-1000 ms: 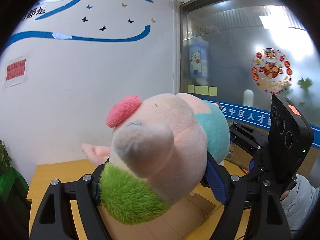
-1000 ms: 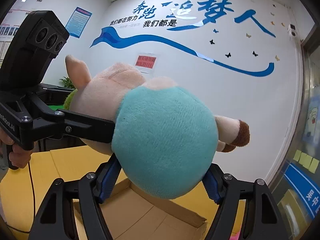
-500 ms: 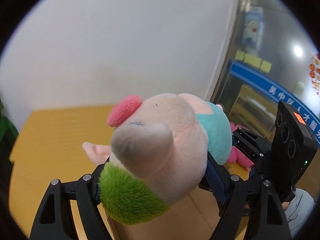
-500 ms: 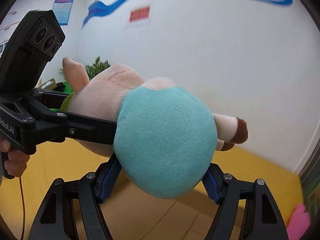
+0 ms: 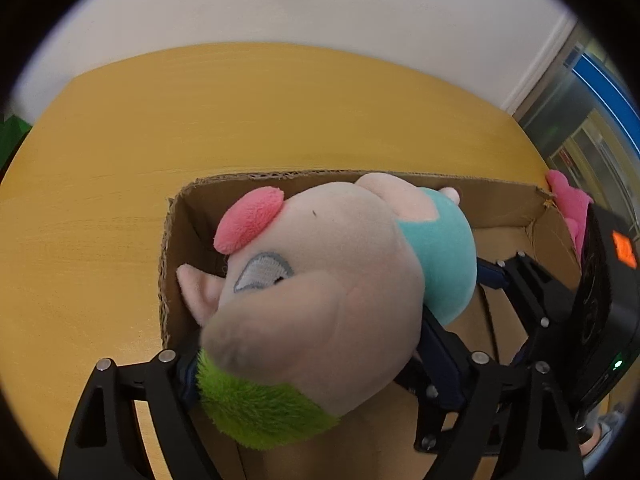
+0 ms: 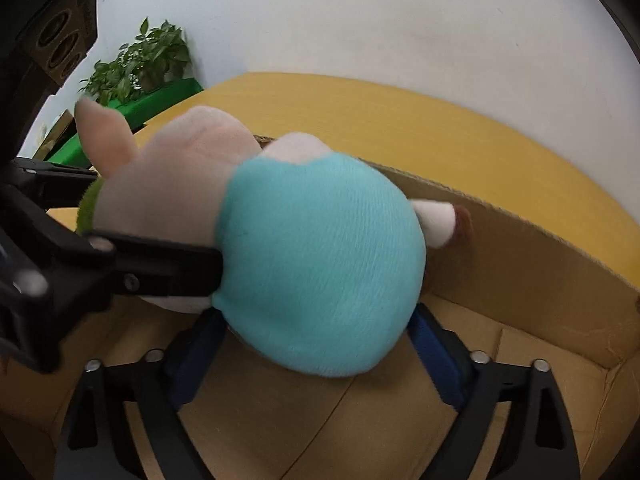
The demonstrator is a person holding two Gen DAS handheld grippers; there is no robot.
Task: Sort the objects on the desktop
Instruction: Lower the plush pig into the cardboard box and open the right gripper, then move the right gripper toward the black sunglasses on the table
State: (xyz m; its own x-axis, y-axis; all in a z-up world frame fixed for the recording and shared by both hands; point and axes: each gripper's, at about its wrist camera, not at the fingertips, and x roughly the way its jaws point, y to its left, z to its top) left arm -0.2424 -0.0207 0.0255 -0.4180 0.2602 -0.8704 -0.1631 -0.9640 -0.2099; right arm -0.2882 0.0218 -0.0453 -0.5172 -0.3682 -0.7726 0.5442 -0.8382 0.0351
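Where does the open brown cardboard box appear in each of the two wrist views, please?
Left wrist view: the open brown cardboard box fills the centre and lower right, behind the pink plush pig in a teal shirt.
Right wrist view: the box spans the lower half, its far wall running down to the right.
Shared landmark: the pig, over the box in both.

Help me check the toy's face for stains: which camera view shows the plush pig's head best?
The left wrist view: the plush pig faces that camera, with its snout, stitched eye, pink ear and green tuft plain above the cardboard box. The right wrist view shows mostly its teal body, one ear and a brown-tipped foot.
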